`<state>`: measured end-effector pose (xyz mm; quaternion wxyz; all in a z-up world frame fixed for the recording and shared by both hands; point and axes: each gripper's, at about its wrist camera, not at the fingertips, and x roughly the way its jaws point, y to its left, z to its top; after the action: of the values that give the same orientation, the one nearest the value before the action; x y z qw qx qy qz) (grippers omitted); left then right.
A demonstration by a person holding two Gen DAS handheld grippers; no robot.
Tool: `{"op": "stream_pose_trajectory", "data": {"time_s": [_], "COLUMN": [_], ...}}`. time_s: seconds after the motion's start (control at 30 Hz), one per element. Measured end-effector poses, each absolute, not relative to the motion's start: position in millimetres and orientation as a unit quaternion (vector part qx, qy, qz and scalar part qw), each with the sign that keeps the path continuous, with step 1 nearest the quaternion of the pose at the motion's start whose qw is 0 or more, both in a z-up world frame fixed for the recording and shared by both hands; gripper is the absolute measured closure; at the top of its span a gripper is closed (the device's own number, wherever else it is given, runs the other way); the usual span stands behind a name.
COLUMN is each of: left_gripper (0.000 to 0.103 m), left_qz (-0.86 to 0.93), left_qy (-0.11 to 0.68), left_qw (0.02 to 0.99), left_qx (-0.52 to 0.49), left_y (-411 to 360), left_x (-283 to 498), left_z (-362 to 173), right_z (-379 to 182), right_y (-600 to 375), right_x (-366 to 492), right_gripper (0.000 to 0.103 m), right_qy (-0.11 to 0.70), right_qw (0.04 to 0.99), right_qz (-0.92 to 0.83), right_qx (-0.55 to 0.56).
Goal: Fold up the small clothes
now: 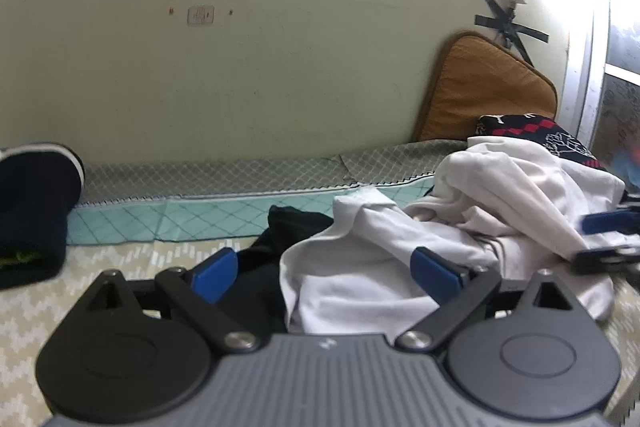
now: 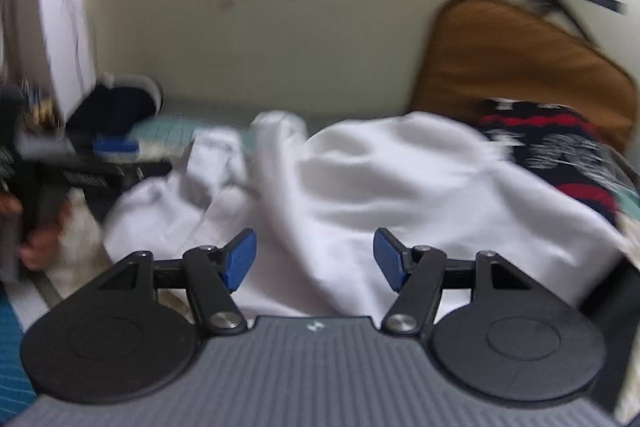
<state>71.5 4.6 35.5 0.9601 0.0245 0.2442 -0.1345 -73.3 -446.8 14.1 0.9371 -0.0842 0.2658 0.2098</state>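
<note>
One white garment (image 1: 440, 227) is lying crumpled on the bed, heaped rather than spread, so no clear long axis is showing; its bulk is trailing from the near middle toward the back right. One black garment (image 1: 280, 239) is peeking out just beside it on the left, touching it. One dark folded piece (image 1: 32, 211) is sitting well apart at the far left, and one red-and-black patterned cloth (image 1: 536, 135) is lying behind the white heap. The left gripper (image 1: 324, 267) is standing wide open over the edge of the white garment, gripping nothing. The right gripper (image 2: 316, 259) is also standing open, empty, above the white cloth. The patterned bedspread (image 1: 120, 255) is running up to a pale wall (image 1: 280, 47), where one brown cushion (image 1: 488, 91) is leaning.
</note>
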Motion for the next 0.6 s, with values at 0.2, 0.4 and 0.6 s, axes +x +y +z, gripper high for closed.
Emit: {"op": "stream_pose_trajectory", "data": {"time_s": [0.2,0.4,0.6], "left_gripper": [0.006,0.006,0.005], "left_qz": [-0.137,-0.189,-0.267], "left_qy": [0.2,0.152,0.12], "left_qw": [0.969,0.968,0.949], "left_qx": [0.051,0.069,0.114], "left_y": [5,-32,-88], "left_x": [50,38,14], "left_z": [64,89,105], "right_z": [76,128,123], "right_y": [-492,-552,-578], "right_x": [-64,-129,-184], "right_gripper": [0.099,0.099,0.099], "right_qy": [0.161,0.048,-0.003], "right_qw": [0.979,0.997,0.997], "right_qz": [0.11,0.012,-0.047], "right_qx": [-0.056,-0.053,-0.067]}}
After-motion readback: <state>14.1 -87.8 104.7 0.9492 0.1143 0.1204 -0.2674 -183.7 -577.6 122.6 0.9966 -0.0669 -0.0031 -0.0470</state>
